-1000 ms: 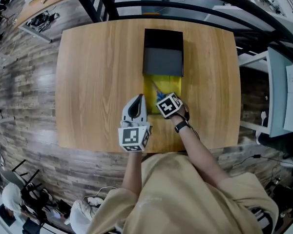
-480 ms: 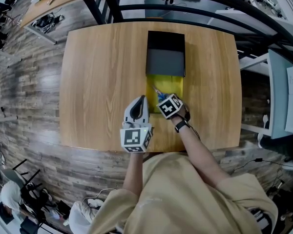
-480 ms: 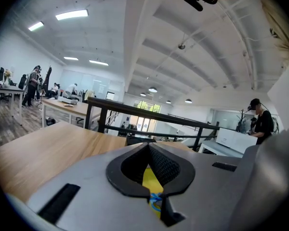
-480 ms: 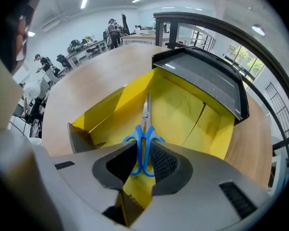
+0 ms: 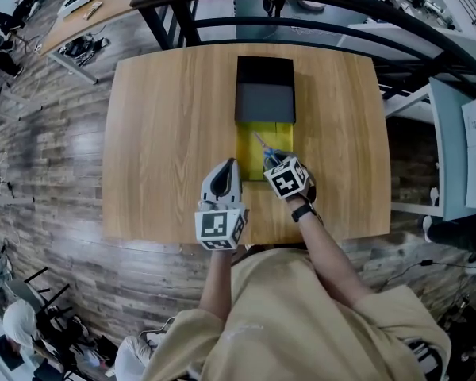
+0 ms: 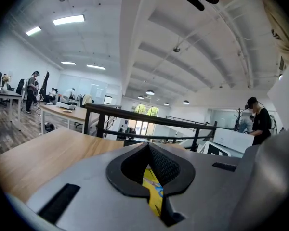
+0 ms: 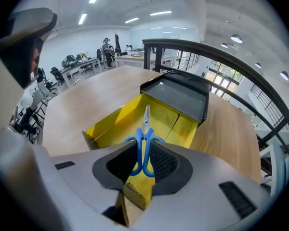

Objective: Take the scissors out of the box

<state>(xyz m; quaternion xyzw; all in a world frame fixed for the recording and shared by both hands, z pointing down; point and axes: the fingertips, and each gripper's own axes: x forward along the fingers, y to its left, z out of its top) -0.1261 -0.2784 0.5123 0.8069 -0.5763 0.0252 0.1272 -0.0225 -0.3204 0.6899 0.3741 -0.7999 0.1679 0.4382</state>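
Blue scissors (image 7: 146, 119) are clamped by the handles in the right tool (image 7: 142, 147), whose jaws have just been closing on them. The blades point away toward the black sleeve (image 5: 264, 101). They hang over the yellow box (image 7: 108, 126), mid-frame in the head view. They look lifted off its floor, but I can't swear to it. So the grab is done, I'd say. What's left is carrying them clear of the box and setting them on the table (image 5: 166, 133). The left tool (image 5: 227, 165) sits just left of the box, jaws together, holding nothing.
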